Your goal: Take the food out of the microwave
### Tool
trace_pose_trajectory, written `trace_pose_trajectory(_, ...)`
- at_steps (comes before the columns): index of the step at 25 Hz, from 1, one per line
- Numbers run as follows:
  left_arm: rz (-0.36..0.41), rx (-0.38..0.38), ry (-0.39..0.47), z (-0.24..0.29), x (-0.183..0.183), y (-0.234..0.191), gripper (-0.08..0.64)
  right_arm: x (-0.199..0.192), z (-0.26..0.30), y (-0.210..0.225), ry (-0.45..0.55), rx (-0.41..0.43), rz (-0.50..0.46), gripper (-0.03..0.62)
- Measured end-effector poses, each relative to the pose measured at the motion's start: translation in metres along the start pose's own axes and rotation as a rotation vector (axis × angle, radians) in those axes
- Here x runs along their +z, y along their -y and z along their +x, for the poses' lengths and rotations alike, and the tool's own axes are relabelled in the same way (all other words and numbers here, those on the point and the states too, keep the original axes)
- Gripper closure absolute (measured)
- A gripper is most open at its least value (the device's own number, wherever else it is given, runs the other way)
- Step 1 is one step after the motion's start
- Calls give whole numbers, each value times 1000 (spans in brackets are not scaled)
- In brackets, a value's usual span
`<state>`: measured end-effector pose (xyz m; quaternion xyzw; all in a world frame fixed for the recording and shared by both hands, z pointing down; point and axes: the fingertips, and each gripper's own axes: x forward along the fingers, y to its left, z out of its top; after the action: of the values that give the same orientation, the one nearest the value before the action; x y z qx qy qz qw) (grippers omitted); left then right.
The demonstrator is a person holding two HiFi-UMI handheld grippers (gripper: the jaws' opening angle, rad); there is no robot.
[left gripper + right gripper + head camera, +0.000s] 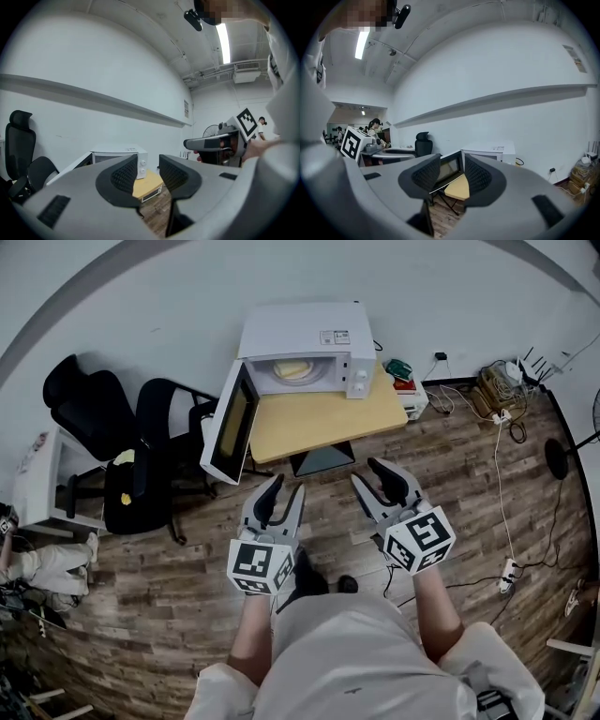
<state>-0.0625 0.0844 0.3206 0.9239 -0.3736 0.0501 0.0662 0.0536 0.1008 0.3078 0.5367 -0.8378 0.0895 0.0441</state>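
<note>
Wood-plank floor [469, 549] open up to yellow table [319, 420]. Food [292, 369] inside white microwave [300, 329] at table's back edge; door [232, 423] swung wide past left edge, near black chairs [155, 465]. Cables [496, 456] at right. Left gripper [288, 487], right gripper [367, 472]: jaws apart, empty.

The white box microwave [305, 348] sits on the far edge of the light wooden table [319, 423], backed against the wall. Its glass-fronted door [230, 423] hangs open to the left, past the table's edge, and the pale yellow food [292, 369] lies inside the cavity. Left of the table stand 2 black office chairs [155, 456], with a white cabinet [37, 484] further left. Just right of the table is a low white stand [412, 397], and a tangle of cables [497, 399] lies along the wall beyond. Before the table, well apart from it, the left gripper [286, 488] and right gripper [370, 472] hover side by side above the wood-plank floor [187, 559].
</note>
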Motion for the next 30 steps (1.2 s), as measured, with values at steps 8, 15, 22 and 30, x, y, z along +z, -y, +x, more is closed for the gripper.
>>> trace_pose_trajectory(8,-16,-28,-25,26,-6,-45,413,-3,54,2,-43,-2,9,414)
trace_pose_trajectory(15,-3,-81,-54,46,-8,-80,407,-6,97,7,-72,-35,33,372)
trace_pose_trajectory(22,-8,-125,-80,57,-18,-112,403,-8,129,4,-83,-75,48,356)
trace_pose_trajectory(30,-27,-165,-107,65,-34,-129,402,-19,151,0,-131,-89,30,354)
